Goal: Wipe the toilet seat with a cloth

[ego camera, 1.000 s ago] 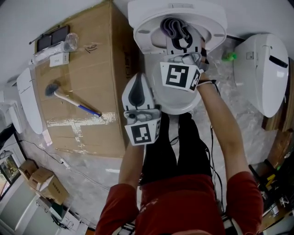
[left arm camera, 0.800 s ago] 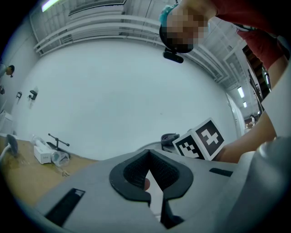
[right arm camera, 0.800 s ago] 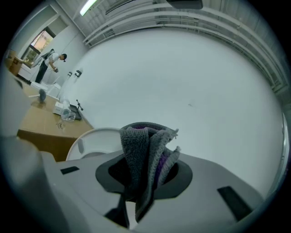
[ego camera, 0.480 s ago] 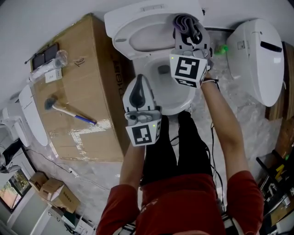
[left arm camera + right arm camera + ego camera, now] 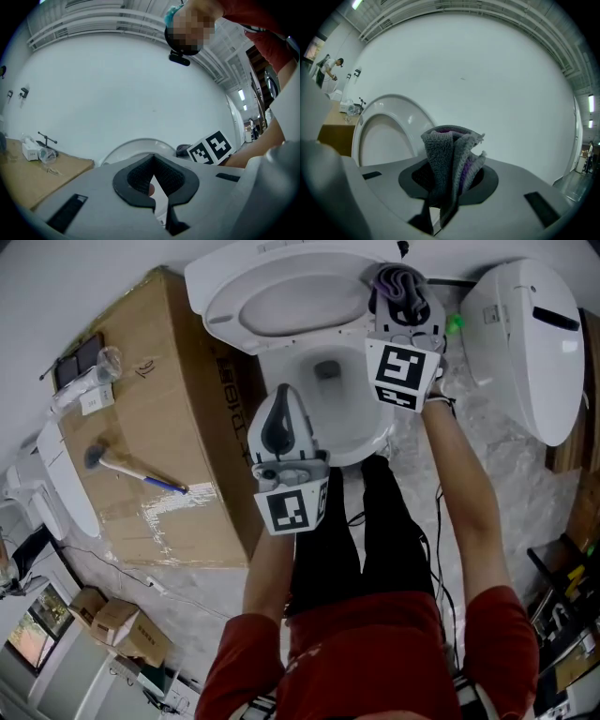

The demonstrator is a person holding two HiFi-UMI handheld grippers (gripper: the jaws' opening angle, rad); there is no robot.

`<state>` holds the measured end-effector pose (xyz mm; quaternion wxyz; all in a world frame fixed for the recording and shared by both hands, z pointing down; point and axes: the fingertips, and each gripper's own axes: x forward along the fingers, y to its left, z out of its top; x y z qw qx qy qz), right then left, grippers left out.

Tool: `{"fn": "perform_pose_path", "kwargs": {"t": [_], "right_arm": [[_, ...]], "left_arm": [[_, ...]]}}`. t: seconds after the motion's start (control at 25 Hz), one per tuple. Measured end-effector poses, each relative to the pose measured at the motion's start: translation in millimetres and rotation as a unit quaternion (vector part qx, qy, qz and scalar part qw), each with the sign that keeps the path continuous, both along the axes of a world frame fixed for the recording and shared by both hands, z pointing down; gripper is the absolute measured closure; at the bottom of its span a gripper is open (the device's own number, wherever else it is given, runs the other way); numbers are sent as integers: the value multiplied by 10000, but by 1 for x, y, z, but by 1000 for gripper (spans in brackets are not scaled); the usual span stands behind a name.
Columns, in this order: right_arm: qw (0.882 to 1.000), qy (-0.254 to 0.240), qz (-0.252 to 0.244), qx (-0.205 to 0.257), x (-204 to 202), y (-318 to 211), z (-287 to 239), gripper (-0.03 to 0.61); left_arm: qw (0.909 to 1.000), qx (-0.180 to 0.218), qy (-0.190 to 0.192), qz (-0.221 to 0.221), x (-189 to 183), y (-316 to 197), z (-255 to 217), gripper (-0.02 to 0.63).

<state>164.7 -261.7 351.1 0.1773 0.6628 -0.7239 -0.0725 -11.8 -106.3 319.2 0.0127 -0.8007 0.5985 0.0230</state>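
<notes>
The white toilet has its seat and lid raised (image 5: 272,306) above the open bowl (image 5: 367,432). My right gripper (image 5: 401,298) is at the bowl's right rear corner, shut on a folded grey and purple cloth (image 5: 397,279). In the right gripper view the cloth (image 5: 452,164) stands bunched between the jaws, with the raised seat (image 5: 389,126) to its left. My left gripper (image 5: 279,409) hovers over the bowl's front left rim. Its jaws are shut with nothing in them (image 5: 154,183). The raised lid (image 5: 136,146) lies ahead of it.
A large cardboard box (image 5: 159,512) stands left of the toilet, carrying a hammer (image 5: 131,470) and a clear bottle (image 5: 89,376). Another white toilet part (image 5: 525,343) stands at the right, a green thing (image 5: 455,324) beside it. The person's legs are in front of the bowl.
The right gripper has carried the cloth from in front of the raised seat's middle over to the bowl's right rear. The left gripper has shifted slightly along the bowl's left side.
</notes>
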Motion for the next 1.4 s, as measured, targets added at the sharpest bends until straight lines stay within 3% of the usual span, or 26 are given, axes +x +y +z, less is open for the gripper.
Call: {"fn": "perform_pose_path", "kwargs": {"t": [0.28,0.48,0.68,1.12,1.4], "right_arm": [[9998,67,-91,192,4,9,20,480],[9996,-18,-75,-260,8,8,71,480],[9993,78,-139,-342,8,10,103,480],[9947,-87,-224,-995,-1,23,205,480],[9989,232,-383,-153,-17,28,215,480]], "left_arm": [[9998,-212,0,-35,5,-5,25,601],[9995,-298,-7,-67,5,-12,44,601],[9990,-446,-34,-86,4,-18,70,601],[9975,-701,-30,-120,0,-31,133,601],[9949,-989,42,-190,-6,-30,176,601]]}}
